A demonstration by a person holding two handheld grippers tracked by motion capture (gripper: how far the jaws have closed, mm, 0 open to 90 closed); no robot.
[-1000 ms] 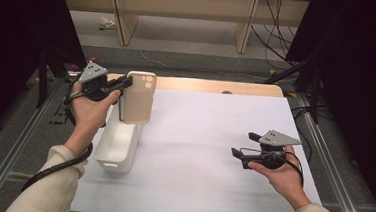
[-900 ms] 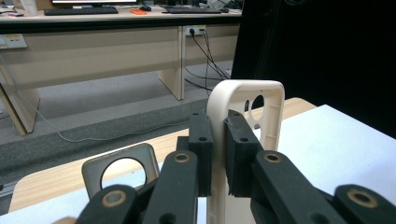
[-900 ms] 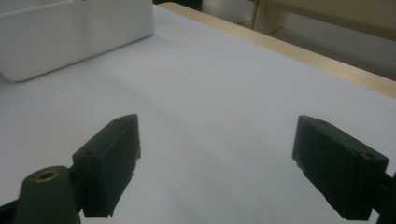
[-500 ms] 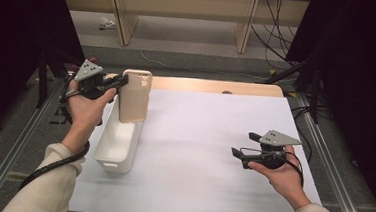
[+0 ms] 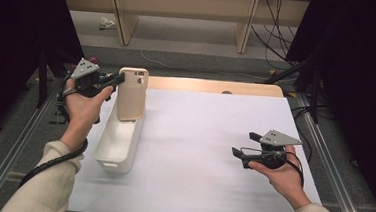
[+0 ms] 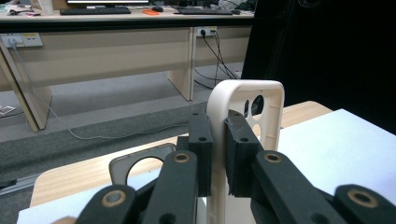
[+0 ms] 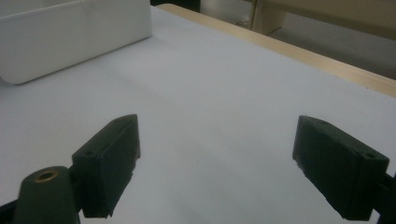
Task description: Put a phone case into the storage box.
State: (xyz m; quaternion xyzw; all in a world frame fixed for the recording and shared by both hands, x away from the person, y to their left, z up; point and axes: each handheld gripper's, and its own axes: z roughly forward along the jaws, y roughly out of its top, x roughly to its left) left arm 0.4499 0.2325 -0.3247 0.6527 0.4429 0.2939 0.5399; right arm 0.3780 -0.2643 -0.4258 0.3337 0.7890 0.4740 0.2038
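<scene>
White bin (image 5: 118, 141): landmark, lying at the bench's (image 5: 208, 152) left side.
Right gripper (image 5: 240, 152): resting well right of the bin, unmoved since earlier, jaws standing wide and holding nothing.
Left gripper (image 5: 119, 79): jaws clamping the beige phone case (image 5: 131, 94), holding it upright over the bin's far end, shifted slightly leftward from before.

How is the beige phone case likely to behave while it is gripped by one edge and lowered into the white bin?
The phone case is a thin open shell, so probably light and slightly flexible. The left gripper pinches only its rim, so it may pivot. Standing upright in the bin, it would likely tip.
</scene>
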